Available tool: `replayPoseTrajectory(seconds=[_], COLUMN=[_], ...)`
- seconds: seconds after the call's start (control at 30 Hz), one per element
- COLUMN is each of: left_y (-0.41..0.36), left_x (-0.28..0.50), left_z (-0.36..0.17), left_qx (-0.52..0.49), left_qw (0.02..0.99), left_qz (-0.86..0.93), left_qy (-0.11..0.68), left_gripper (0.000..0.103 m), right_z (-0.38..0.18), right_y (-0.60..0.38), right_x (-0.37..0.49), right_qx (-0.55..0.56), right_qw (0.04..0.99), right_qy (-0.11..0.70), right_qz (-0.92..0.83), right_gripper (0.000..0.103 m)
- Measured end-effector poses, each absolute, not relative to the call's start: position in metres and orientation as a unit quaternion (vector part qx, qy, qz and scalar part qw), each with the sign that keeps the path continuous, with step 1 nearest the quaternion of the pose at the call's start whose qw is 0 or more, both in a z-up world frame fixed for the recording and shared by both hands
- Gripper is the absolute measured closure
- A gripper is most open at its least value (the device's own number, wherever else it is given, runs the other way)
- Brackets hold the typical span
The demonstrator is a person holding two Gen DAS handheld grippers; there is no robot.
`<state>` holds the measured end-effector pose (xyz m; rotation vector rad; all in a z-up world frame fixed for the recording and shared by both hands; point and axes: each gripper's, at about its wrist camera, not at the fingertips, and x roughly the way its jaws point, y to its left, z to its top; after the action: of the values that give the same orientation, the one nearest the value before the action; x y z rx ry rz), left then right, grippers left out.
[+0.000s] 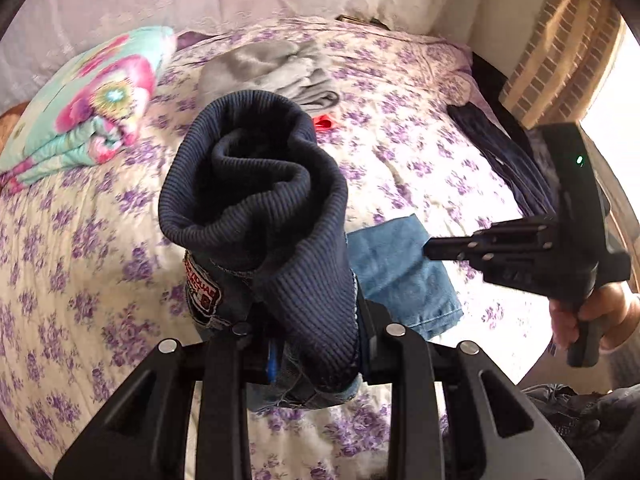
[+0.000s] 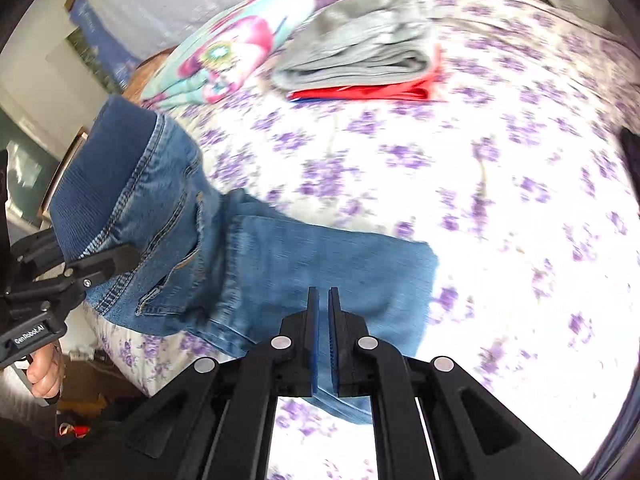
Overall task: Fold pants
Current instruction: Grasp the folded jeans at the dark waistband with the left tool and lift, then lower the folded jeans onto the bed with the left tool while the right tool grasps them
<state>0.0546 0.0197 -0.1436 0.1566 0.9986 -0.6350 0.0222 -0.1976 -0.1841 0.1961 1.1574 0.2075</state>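
Note:
Blue jeans (image 2: 256, 256) with a dark ribbed waistband (image 1: 256, 200) hang above the flowered bed. My left gripper (image 1: 316, 336) is shut on the waist end, and the waistband stands up in front of its camera; it shows at the left in the right wrist view (image 2: 100, 268). My right gripper (image 2: 324, 304) is shut with its fingers nearly together over the jeans' leg, with no denim seen between them; it appears at the right in the left wrist view (image 1: 432, 250), tips at the light blue leg end (image 1: 400, 272).
A folded grey garment (image 2: 360, 52) lies on a red one (image 2: 376, 90) at the far side of the bed (image 2: 500, 200). A folded floral blanket (image 1: 92, 96) lies far left. A dark garment (image 1: 500, 156) lies at the bed's right edge.

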Motion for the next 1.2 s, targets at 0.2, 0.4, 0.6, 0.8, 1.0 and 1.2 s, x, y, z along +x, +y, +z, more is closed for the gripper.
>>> replayPoseTrajectory(seconds=[0.2, 0.4, 0.6, 0.8, 1.0, 1.2], left_y=[-0.059, -0.126, -0.133, -0.032, 0.024, -0.014], left_x=[0.039, 0.050, 0.009, 0.033, 0.075, 0.089], left_z=[-0.162, -0.228, -0.211, -0.162, -0.159, -0.194], left_qx=[0.142, 0.171, 0.186, 0.014, -0.066, -0.024], left_qw=[0.791, 0.729, 0.711, 0.734, 0.752, 0.734], left_qz=[-0.356, -0.383, -0.435, -0.425, -0.366, -0.348], left_qy=[0.477, 0.541, 0.520, 0.530, 0.544, 0.582], left_gripper=[0.077, 0.057, 0.013, 0.015, 0.026, 0.060], right_z=[-0.180, -0.206, -0.192, -0.156, -0.152, -0.216], right_y=[-0.279, -0.305, -0.297, -0.266, -0.219, -0.220], right_x=[-0.034, -0.061, -0.048, -0.023, 0.019, 0.018], right_qx=[0.155, 0.205, 0.178, 0.158, 0.122, 0.098], right_qw=[0.832, 0.822, 0.838, 0.856, 0.854, 0.793], right_qy=[0.532, 0.531, 0.515, 0.486, 0.486, 0.596], right_qz=[0.001, -0.021, 0.000, 0.083, 0.141, 0.080], right_gripper=[0.097, 0.097, 0.097, 0.097, 0.097, 0.097])
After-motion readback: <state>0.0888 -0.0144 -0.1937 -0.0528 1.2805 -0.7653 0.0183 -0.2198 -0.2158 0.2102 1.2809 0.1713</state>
